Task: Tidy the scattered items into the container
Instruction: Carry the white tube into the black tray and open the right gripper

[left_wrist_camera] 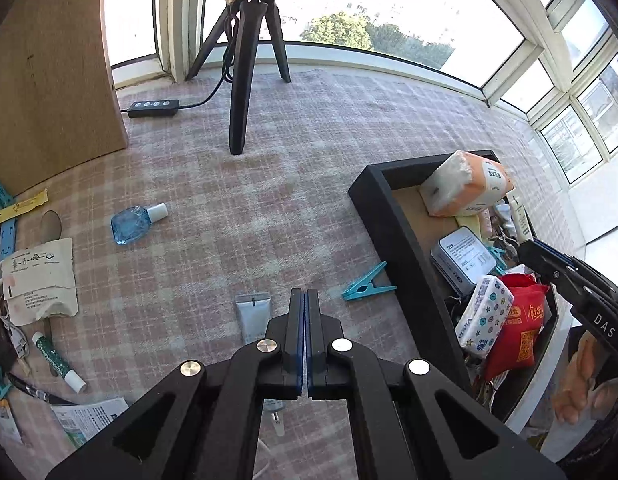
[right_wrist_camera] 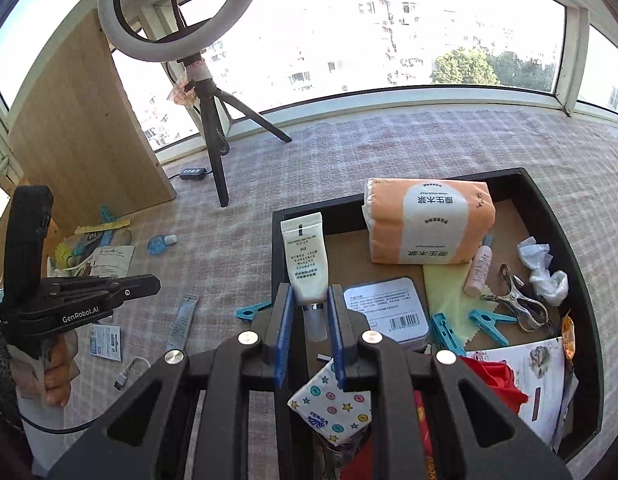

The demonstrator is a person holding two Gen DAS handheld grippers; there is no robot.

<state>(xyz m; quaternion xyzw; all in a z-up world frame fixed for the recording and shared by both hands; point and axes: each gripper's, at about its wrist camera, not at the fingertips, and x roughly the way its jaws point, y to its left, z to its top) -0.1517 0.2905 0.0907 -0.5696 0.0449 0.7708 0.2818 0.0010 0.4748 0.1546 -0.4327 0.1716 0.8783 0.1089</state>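
The black tray (right_wrist_camera: 277, 236) (left_wrist_camera: 393, 216) holds an orange tissue pack (right_wrist_camera: 425, 220), a tin (right_wrist_camera: 385, 308), clips and packets. My right gripper (right_wrist_camera: 308, 300) is shut on a white cream tube (right_wrist_camera: 305, 256) above the tray's left part. My left gripper (left_wrist_camera: 305, 300) is shut and empty over the cloth, left of the tray. Near it lie a grey tube (left_wrist_camera: 251, 316), a blue clothespin (left_wrist_camera: 367, 283) and a blue bottle (left_wrist_camera: 135, 222).
Papers, a glue stick (left_wrist_camera: 57, 362), a pen and cables lie at the left of the checked cloth. A ring-light tripod (left_wrist_camera: 245, 60) and its cable remote (left_wrist_camera: 153, 108) stand at the back. A wooden board (left_wrist_camera: 49, 72) leans at back left.
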